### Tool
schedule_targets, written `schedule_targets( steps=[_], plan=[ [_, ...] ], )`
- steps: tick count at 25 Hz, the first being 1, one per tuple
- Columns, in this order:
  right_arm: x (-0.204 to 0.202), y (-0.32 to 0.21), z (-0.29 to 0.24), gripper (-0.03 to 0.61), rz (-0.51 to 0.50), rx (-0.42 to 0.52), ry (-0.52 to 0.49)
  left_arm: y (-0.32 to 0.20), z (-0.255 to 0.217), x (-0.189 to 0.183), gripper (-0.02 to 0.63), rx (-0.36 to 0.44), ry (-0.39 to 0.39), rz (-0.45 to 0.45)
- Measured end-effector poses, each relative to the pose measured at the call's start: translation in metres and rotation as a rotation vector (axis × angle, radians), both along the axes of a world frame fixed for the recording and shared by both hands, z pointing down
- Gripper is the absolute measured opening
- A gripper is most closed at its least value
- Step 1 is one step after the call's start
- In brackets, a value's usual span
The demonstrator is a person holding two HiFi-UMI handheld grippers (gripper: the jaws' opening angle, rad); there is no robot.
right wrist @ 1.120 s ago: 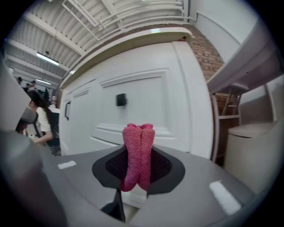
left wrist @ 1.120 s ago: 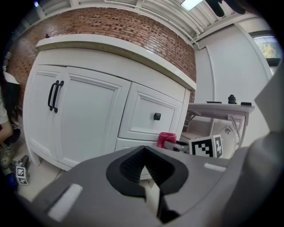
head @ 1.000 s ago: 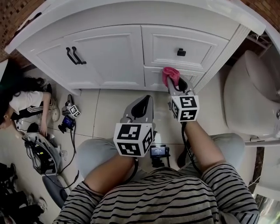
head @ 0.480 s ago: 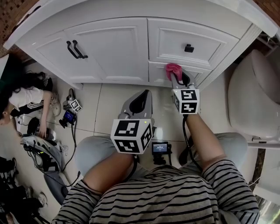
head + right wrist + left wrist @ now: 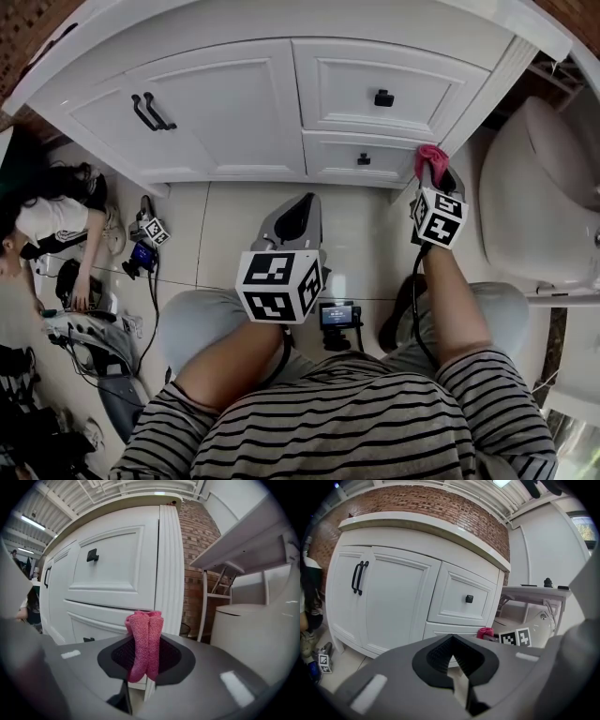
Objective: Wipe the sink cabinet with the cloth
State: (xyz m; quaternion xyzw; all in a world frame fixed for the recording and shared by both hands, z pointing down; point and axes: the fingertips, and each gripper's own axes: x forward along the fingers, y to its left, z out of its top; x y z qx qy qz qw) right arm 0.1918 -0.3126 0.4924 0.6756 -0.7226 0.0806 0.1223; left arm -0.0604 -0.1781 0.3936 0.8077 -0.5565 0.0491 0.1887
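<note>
The white sink cabinet (image 5: 244,103) has two doors on the left and two drawers with black knobs on the right. My right gripper (image 5: 433,176) is shut on a folded pink cloth (image 5: 430,157). The cloth sits at the cabinet's fluted right corner post (image 5: 469,103), beside the lower drawer (image 5: 361,157). From the right gripper view the pink cloth (image 5: 144,641) stands upright between the jaws, just before the corner post (image 5: 169,569). My left gripper (image 5: 298,217) hangs over the tiled floor in front of the cabinet, shut with nothing in it. Its jaws meet in the left gripper view (image 5: 452,660).
A white toilet (image 5: 544,206) stands close on the right. A person (image 5: 47,225) sits on the floor at the left among cables and gear (image 5: 145,244). A small device (image 5: 337,314) lies between my knees. A white shelf frame (image 5: 225,569) stands beside the brick wall.
My right gripper has carried the pink cloth rightward along the lower drawer to the cabinet's right corner. The left gripper has stayed in place.
</note>
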Motion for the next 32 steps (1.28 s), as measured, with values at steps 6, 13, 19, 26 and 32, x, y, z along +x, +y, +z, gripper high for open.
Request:
schedule_targets(
  steps=[6, 13, 19, 26, 32],
  plan=[
    [-0.154, 0.019, 0.008, 0.098, -0.393, 0.032, -0.008, 0.002, -0.007, 0.001, -0.006, 0.027, -0.011, 0.015],
    [-0.262, 0.003, 0.05, 0.098, -0.576, -0.018, 0.12, -0.002, -0.006, -0.02, -0.006, 0.011, 0.026, -0.026],
    [-0.224, -0.009, 0.057, 0.098, -0.503, -0.033, 0.169, -0.007, -0.005, -0.023, -0.006, 0.008, 0.043, -0.031],
    [-0.168, 0.003, 0.051, 0.095, -0.465, -0.003, 0.196, -0.008, 0.001, -0.009, -0.006, 0.001, 0.014, -0.011],
    [-0.1, -0.003, 0.056, 0.092, -0.322, -0.025, 0.185, -0.006, 0.004, 0.0, -0.006, -0.002, -0.01, 0.003]
  ],
)
